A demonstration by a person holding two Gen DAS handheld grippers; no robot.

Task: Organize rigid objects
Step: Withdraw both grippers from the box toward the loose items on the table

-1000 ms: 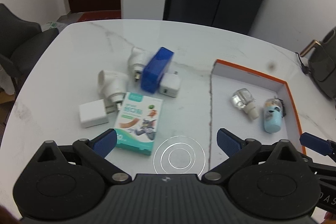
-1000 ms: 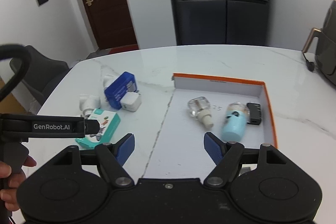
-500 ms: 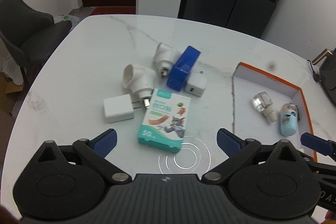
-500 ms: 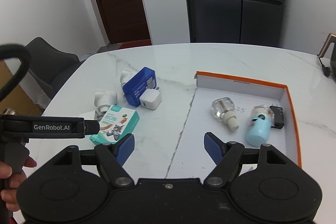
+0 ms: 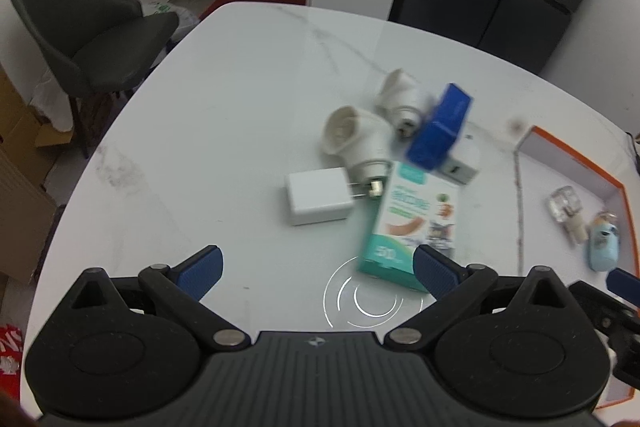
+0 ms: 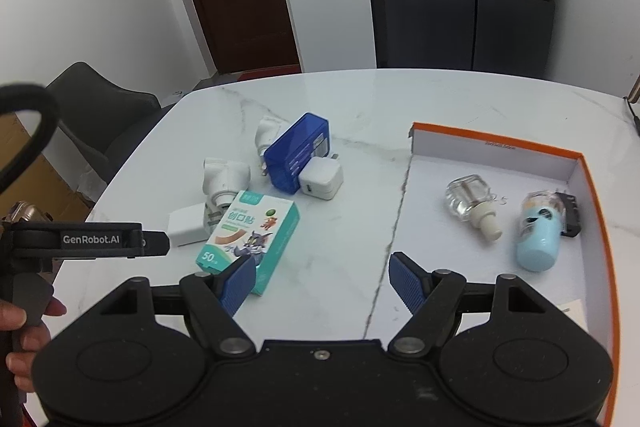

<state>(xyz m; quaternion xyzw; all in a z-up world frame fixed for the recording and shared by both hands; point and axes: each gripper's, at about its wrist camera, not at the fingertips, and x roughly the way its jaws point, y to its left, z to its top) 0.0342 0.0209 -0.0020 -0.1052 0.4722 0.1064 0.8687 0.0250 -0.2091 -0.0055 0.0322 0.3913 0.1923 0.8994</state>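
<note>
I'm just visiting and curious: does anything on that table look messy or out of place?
Yes. Left of the orange-rimmed tray, a jumble sits on the table: a blue box leaning tilted over white plugs, and a bandage box lying askew. Only a clear bottle and a light-blue bottle lie in the tray.

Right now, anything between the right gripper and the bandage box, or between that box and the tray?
Nothing visible. The right gripper is open, with the bandage box just ahead of its left finger. Only bare table lies between the box and the orange-rimmed tray, whose near side looks open.
</note>
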